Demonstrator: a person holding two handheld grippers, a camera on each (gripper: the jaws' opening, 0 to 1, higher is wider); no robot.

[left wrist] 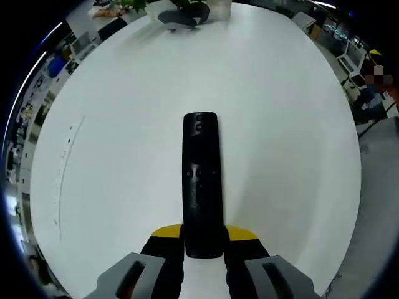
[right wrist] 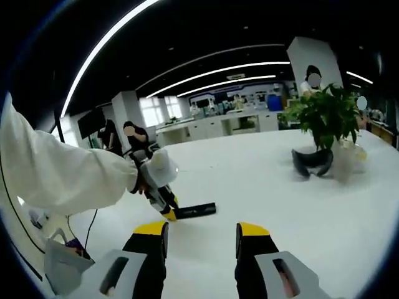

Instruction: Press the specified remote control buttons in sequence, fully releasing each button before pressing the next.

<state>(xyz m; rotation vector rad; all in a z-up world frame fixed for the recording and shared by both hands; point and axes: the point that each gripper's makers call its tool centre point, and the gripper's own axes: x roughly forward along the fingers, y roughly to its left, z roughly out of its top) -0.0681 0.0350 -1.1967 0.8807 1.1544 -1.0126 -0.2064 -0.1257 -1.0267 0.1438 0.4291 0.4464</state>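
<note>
A black remote control points away from me over the white table, its near end clamped between the yellow-tipped jaws of my left gripper, which is shut on it. Small buttons show on the remote's upper face. In the right gripper view the same remote sticks out sideways from the left gripper, held by a white-sleeved arm. My right gripper hovers above the table with its jaws apart and nothing between them, a short way from the remote.
A potted green plant with a dark object at its base stands at the far side of the table. The same plant base sits at the top of the left gripper view. People and desks fill the office beyond.
</note>
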